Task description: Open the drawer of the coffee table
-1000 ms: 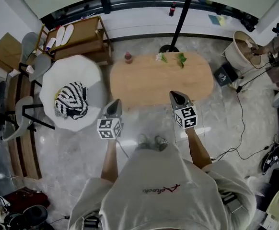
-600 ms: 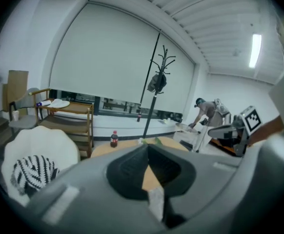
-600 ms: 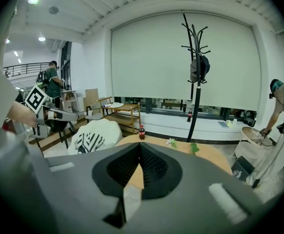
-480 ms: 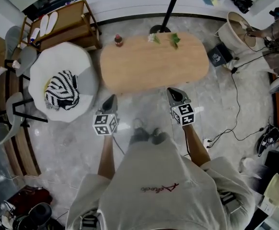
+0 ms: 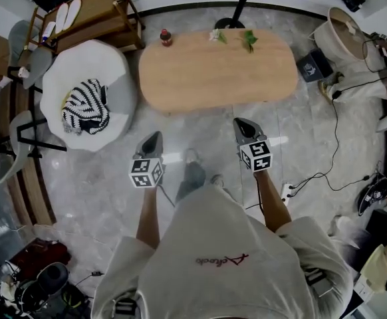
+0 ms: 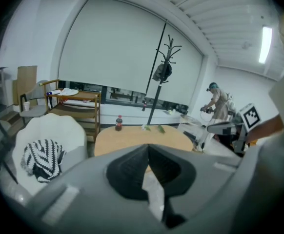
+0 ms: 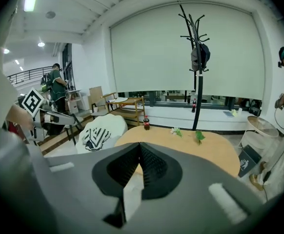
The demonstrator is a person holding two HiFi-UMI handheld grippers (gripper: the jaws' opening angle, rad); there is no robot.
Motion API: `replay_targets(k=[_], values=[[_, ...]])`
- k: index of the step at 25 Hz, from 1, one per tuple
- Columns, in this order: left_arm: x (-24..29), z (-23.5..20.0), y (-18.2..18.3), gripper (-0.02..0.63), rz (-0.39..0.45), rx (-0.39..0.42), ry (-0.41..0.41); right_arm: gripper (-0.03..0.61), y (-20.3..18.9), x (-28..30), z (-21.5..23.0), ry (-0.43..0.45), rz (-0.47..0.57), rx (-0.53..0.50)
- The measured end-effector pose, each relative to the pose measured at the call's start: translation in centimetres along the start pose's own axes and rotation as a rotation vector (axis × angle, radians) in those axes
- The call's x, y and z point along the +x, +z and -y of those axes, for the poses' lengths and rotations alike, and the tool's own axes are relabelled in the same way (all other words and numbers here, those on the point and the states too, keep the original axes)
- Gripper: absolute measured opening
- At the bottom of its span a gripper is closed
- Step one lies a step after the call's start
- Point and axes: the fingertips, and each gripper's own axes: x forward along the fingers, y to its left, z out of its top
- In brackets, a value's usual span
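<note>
You face the table (image 5: 213, 78) at upper centre, left gripper (image 5: 153, 141) and right gripper (image 5: 241, 126) closed and empty, at the approach step; next, reach its unseen drawer.

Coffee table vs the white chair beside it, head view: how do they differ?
The coffee table is a tan wooden oval; the chair is white and rounder. The table bears a bottle and green sprigs at its far edge; the chair holds a striped cloth. Both stand on the pale floor.
</note>
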Motion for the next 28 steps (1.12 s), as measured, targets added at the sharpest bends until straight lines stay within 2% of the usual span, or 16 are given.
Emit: replay_targets(k=[7,12,21,28], values=[[0.4,3.7,-3.9,0.000,-0.045,-0.002,0.007,0.005,-4.8,-3.0,2.6,-0.010,-0.032,0.042],[0.5,3.5,-7.2,0.000,-0.081,-0.022,0.025,0.005,-8.2,-2.3,2.9,0.004,-0.062,0.064],[4.7,-1.4,-15.4,0.000,-0.113,-0.062,0.047,0.005,-15.5,3.8,2.8,0.024,-0.116,0.059],[11.5,-6.9,-24.4,0.000,-0.098,-0.058,0.065,0.005,-24.2,11.9,5.3,0.021,-0.108,0.045]])
